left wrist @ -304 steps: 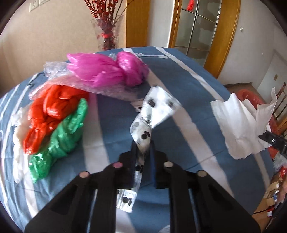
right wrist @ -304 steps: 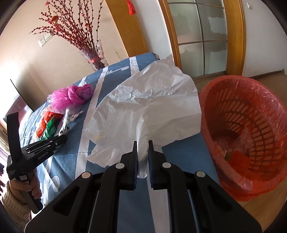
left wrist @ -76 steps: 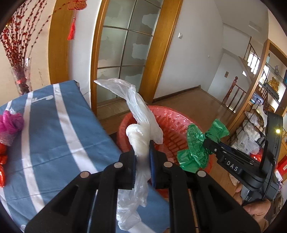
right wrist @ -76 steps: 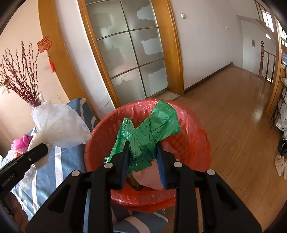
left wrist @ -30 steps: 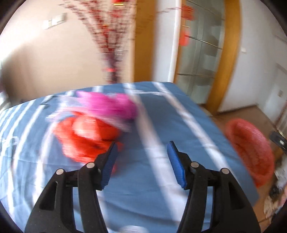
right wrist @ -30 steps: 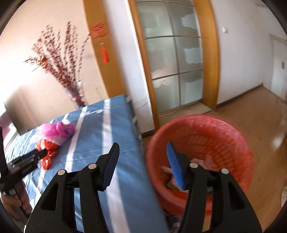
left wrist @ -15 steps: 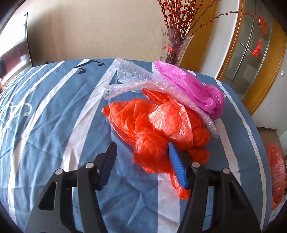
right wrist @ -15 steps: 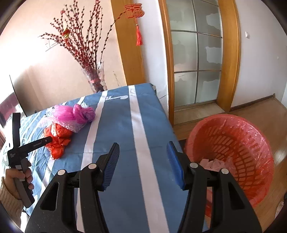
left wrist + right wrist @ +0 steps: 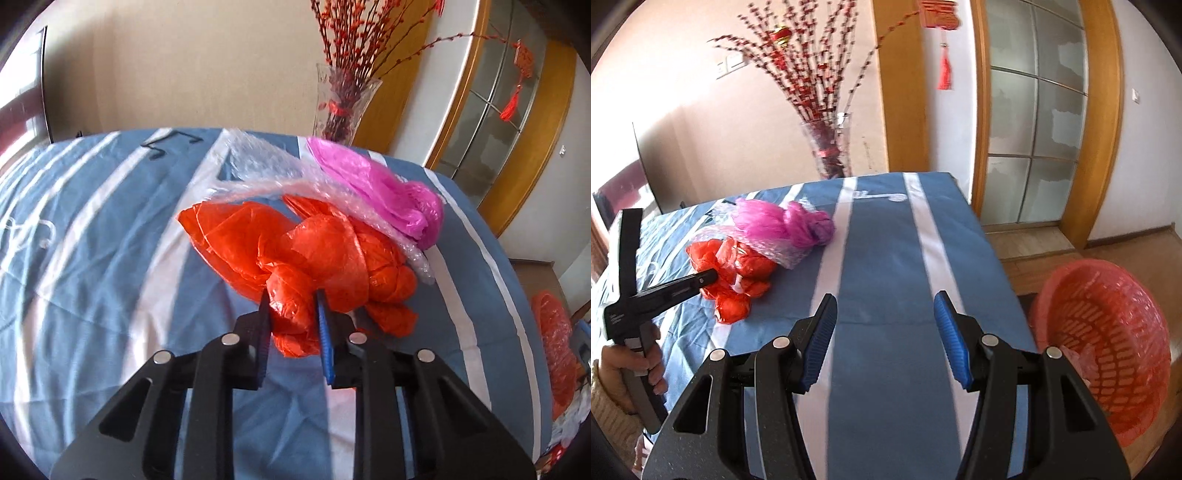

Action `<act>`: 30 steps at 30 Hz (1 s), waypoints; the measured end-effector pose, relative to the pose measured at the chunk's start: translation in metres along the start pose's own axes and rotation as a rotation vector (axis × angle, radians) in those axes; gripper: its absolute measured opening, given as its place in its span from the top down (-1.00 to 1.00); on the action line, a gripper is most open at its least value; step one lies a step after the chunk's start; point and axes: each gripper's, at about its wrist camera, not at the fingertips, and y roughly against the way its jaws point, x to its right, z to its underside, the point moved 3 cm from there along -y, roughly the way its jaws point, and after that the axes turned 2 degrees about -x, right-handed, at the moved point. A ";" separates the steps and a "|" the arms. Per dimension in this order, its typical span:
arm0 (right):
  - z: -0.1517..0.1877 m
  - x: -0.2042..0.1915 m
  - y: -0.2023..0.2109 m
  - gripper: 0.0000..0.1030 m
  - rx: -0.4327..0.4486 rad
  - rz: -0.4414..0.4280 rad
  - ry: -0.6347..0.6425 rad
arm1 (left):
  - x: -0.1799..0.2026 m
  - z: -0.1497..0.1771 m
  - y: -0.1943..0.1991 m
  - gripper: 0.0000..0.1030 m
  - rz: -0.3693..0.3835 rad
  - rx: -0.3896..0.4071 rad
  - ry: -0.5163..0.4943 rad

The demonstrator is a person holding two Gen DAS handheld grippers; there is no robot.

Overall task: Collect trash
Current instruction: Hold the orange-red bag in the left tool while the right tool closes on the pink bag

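left tool (image 9: pixel 291 314): the two fingers are pressed on the near knot of the orange plastic bag (image 9: pixel 314 254), which bulges between them.
right tool (image 9: pixel 884 339): fingers wide apart, nothing between them; it hangs above the near part of the surface (image 9: pixel 886 258), which has a blue cloth with white stripes.
orange plastic bag: crumpled and knotted, it lies on the surface toward its left side; in the right wrist view (image 9: pixel 731 273) the tip of the left tool (image 9: pixel 705 277) meets it.
bubble wrap (image 9: pixel 266 173): clear sheet, partly on top of the orange bag, just behind it.
pink plastic bag (image 9: pixel 388 195): it rests on the bubble wrap, behind the orange one, touching.
red basket (image 9: pixel 1108 343): on the wooden floor, beside the right edge of the surface, lined with a red bag; some pale trash shows inside.
vase (image 9: pixel 829 147): glass, with red branches, at the far edge, before the wall.
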 end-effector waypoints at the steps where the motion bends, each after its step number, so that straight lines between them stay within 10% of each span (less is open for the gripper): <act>1: -0.002 -0.006 -0.002 -0.08 -0.001 -0.010 0.007 | -0.004 0.001 0.008 0.55 -0.007 0.014 -0.010; 18: -0.038 -0.088 -0.056 0.13 0.014 -0.121 0.079 | -0.051 0.000 0.071 0.55 -0.085 0.164 -0.047; 30: -0.053 -0.064 -0.097 0.14 0.021 -0.113 -0.071 | -0.065 -0.005 0.074 0.55 -0.075 0.181 -0.023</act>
